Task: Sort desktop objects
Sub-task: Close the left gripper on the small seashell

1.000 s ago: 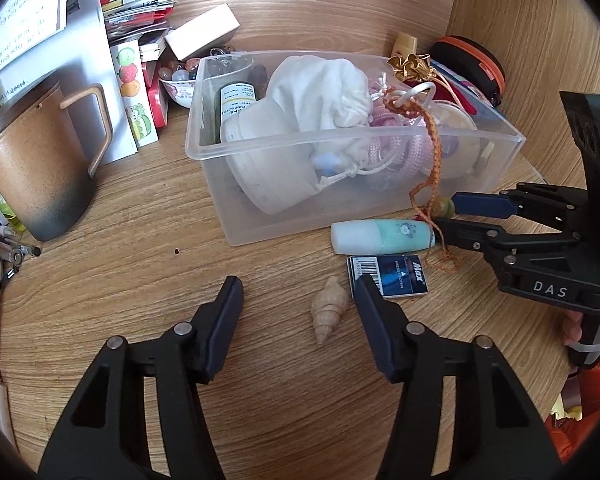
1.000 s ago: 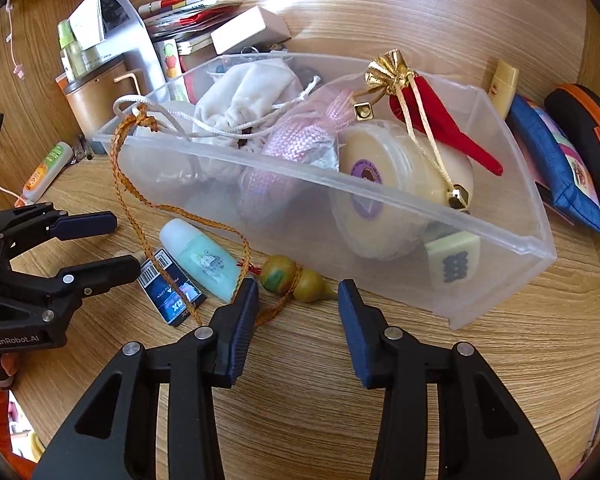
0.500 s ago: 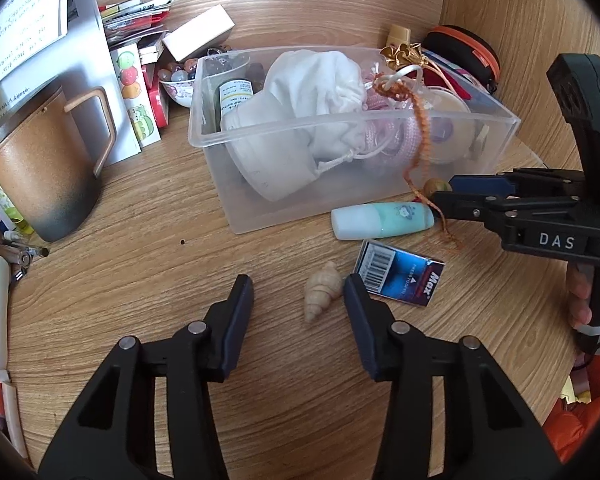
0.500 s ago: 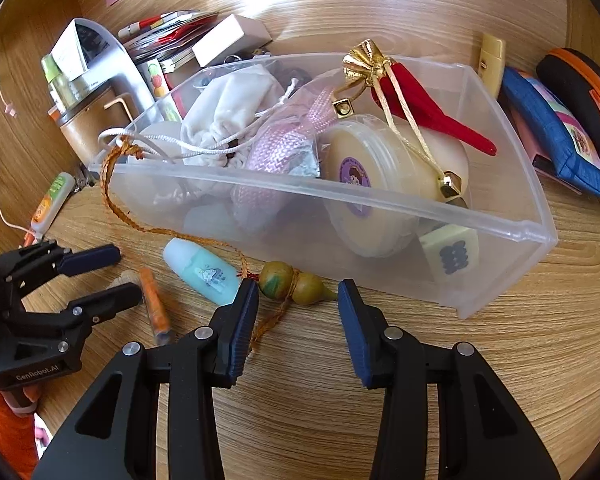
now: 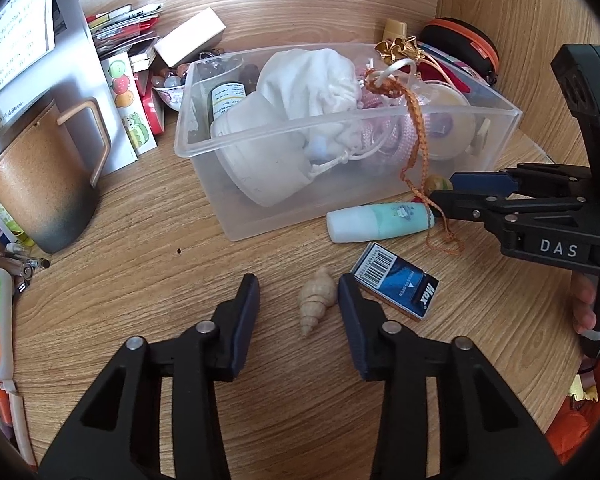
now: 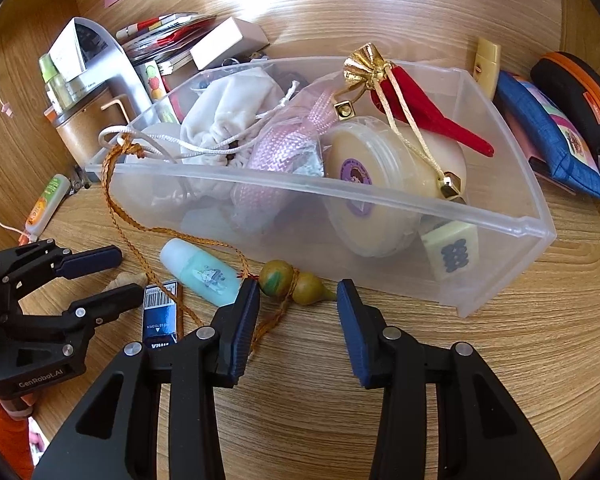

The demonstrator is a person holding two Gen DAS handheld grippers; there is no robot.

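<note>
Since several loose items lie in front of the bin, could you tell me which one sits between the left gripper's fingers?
The shell. It lies between the left gripper fingers, which have just been closing. The tube and blue box lie outside them.

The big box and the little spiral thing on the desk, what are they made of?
The box looks like frosted clear plastic: you can see the things inside through its walls. The spiral thing looks like a real seashell, beige, matte and ridged, though it could be a moulded copy.

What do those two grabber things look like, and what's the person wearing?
Both grippers, left and right, are black plastic with silver screws and dark blue finger pads. One says "DAS", the other "GenRobot.AI". A small green light glows on the right handle. The clothing is orange.
</note>
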